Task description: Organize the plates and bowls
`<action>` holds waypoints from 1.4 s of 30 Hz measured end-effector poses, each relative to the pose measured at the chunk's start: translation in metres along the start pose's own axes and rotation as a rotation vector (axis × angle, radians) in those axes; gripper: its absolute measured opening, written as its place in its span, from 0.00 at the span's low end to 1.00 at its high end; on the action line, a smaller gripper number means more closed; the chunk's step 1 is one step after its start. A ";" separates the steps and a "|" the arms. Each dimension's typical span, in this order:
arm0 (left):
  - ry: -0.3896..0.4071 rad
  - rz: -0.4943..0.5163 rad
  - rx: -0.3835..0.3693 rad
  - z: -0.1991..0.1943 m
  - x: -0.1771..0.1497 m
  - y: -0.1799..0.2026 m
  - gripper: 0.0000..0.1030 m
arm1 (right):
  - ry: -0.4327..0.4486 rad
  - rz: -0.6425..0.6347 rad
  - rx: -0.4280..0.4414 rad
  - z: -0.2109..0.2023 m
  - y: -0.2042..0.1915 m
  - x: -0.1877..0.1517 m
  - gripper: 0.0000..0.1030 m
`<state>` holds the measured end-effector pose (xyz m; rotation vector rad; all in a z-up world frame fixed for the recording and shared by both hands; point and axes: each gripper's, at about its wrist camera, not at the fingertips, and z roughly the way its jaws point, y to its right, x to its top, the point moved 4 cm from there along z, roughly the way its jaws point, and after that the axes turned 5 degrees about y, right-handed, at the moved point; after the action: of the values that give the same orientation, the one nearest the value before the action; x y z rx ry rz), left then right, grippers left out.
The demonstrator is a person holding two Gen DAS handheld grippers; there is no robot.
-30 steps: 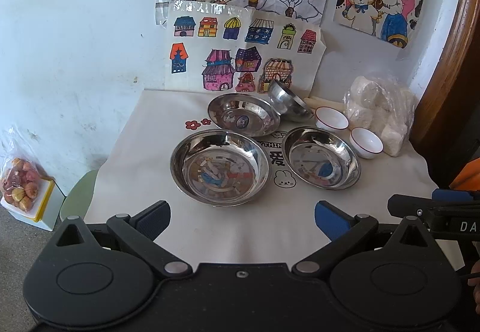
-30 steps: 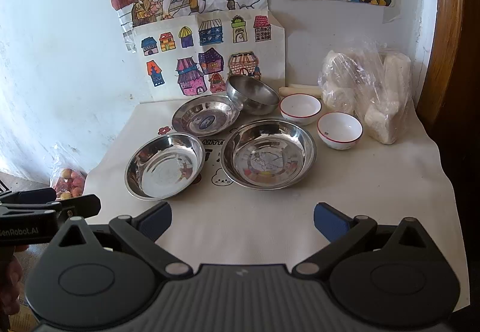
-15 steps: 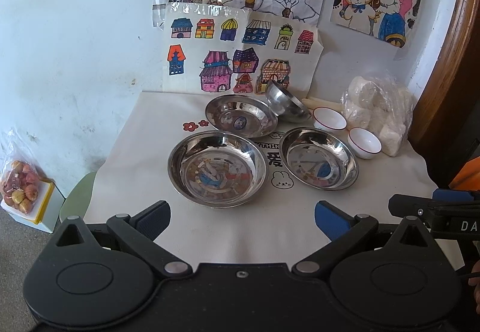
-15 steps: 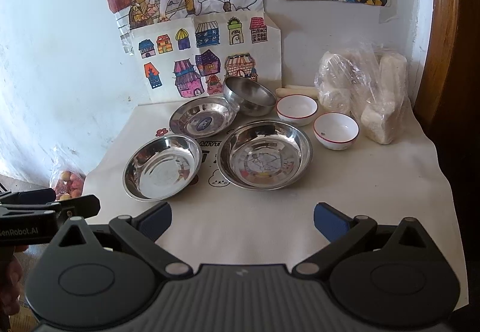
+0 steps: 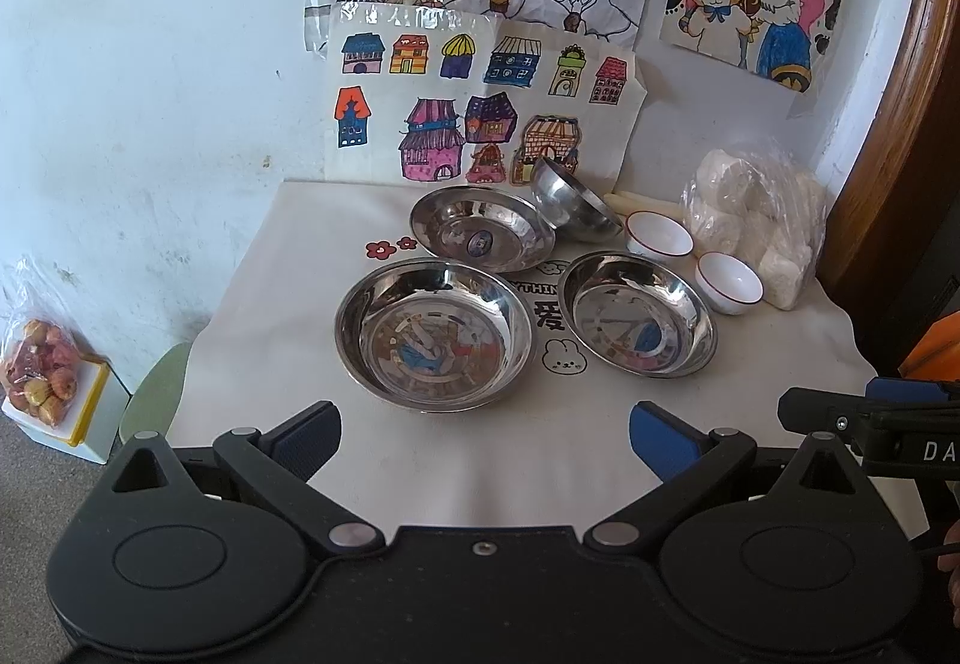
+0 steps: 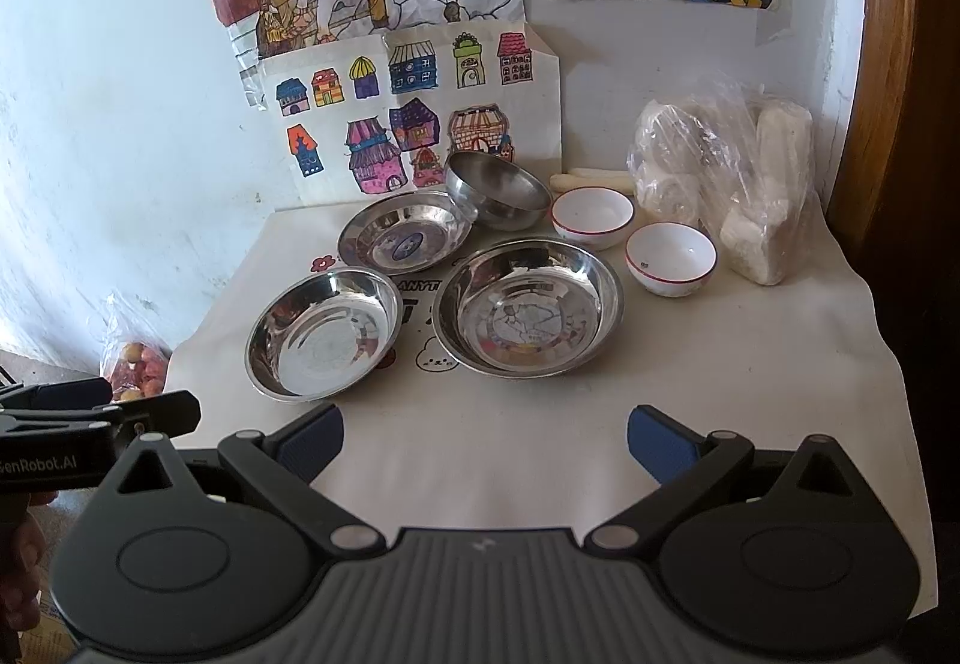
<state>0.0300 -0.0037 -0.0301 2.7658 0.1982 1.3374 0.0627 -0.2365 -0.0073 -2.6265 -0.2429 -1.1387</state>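
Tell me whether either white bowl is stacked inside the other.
No, the two white bowls sit side by side on the cloth, each empty.

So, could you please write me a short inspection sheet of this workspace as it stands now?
Surface: table under a cream printed cloth, wrinkled at the near edge.
Job's things: three steel plates lie flat and unstacked; a steel bowl leans tilted on the far plate's rim; two white red-rimmed bowls stand upright, apart.
Clutter: plastic bag of white lumps; pale sticks by the wall.
Grippers: left claw and right claw open, empty, short of the plates.
Cables: nothing seen.
Surroundings: coloured drawings on the white wall; bag of fruit on the floor.
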 end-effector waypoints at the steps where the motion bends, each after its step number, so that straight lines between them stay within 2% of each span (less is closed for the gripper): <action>1: 0.000 0.000 0.000 0.000 0.000 0.000 0.99 | 0.000 0.000 0.000 0.000 0.000 0.000 1.00; 33: -0.005 0.000 0.003 0.000 -0.003 0.002 0.99 | -0.001 0.002 0.000 0.001 0.001 0.000 1.00; 42: -0.031 -0.002 0.011 0.009 -0.004 0.003 0.99 | -0.010 0.008 0.007 0.005 0.006 -0.002 1.00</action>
<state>0.0346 -0.0077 -0.0385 2.7928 0.2076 1.2961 0.0666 -0.2405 -0.0132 -2.6260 -0.2378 -1.1200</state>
